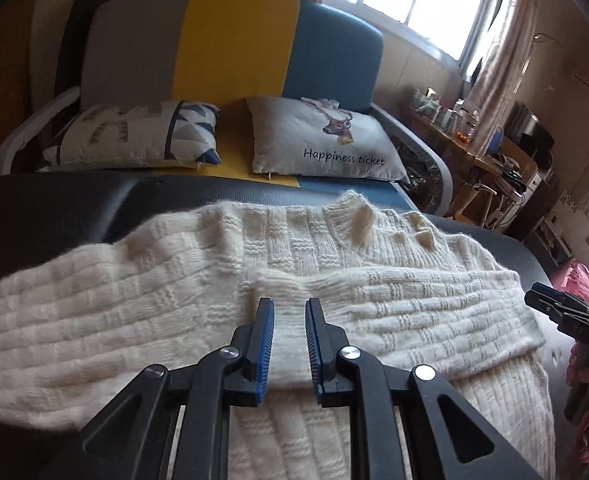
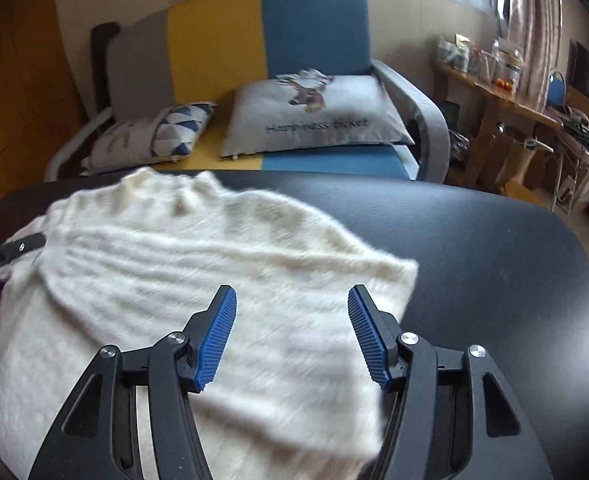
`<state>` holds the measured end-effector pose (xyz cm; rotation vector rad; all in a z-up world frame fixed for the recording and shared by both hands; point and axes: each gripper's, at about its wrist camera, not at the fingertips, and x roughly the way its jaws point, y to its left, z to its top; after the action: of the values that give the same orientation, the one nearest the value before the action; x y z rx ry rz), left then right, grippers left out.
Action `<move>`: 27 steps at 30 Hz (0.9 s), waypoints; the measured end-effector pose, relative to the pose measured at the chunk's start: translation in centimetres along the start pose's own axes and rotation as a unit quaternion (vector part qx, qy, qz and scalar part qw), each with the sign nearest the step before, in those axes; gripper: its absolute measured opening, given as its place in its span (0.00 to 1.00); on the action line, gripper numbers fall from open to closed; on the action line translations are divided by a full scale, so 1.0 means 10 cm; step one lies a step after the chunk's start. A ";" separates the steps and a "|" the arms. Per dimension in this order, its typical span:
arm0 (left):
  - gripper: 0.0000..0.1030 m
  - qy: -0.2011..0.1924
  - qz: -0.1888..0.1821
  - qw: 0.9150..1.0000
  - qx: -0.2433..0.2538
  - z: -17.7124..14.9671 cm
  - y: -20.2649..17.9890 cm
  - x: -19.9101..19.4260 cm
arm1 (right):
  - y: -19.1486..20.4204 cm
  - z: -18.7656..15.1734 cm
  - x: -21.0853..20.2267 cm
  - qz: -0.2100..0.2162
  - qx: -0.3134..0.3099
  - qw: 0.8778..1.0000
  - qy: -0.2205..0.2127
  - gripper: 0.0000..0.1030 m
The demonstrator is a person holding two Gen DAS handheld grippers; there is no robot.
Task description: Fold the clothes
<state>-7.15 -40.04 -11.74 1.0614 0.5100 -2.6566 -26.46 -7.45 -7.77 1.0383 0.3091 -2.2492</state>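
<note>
1. A cream knitted sweater (image 1: 222, 280) is lying spread across the black table (image 2: 474, 248), its collar toward the far edge and one sleeve folded across the body.
2. The left gripper (image 1: 289, 308) is hovering over the folded sleeve, its jaws standing a narrow gap apart with nothing between them.
3. The right gripper (image 2: 292, 300) is hanging above the sweater's near corner, jaws wide apart and empty.
4. A grey, yellow and blue sofa (image 1: 234, 40) with two cushions is sitting beyond the table.
</note>
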 end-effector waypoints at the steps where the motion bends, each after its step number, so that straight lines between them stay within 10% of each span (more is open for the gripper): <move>1: 0.15 -0.004 0.001 1.000 0.012 -0.03 -0.02 -0.04 | 0.07 -0.06 -0.04 -0.005 -0.009 1.000 -0.005 0.60; 13: 0.26 0.035 0.054 0.995 0.070 -0.12 -0.31 0.26 | 0.19 -0.39 0.07 -0.018 0.037 0.999 0.008 0.60; 27: 0.28 0.015 0.054 0.998 0.025 -0.35 -0.22 -0.23 | 0.27 -0.64 -0.20 -0.015 0.018 0.999 0.024 0.85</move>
<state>-4.07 -36.46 -12.02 1.1108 0.3823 -2.5744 -19.91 -5.73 -10.39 1.1136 0.3075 -2.2669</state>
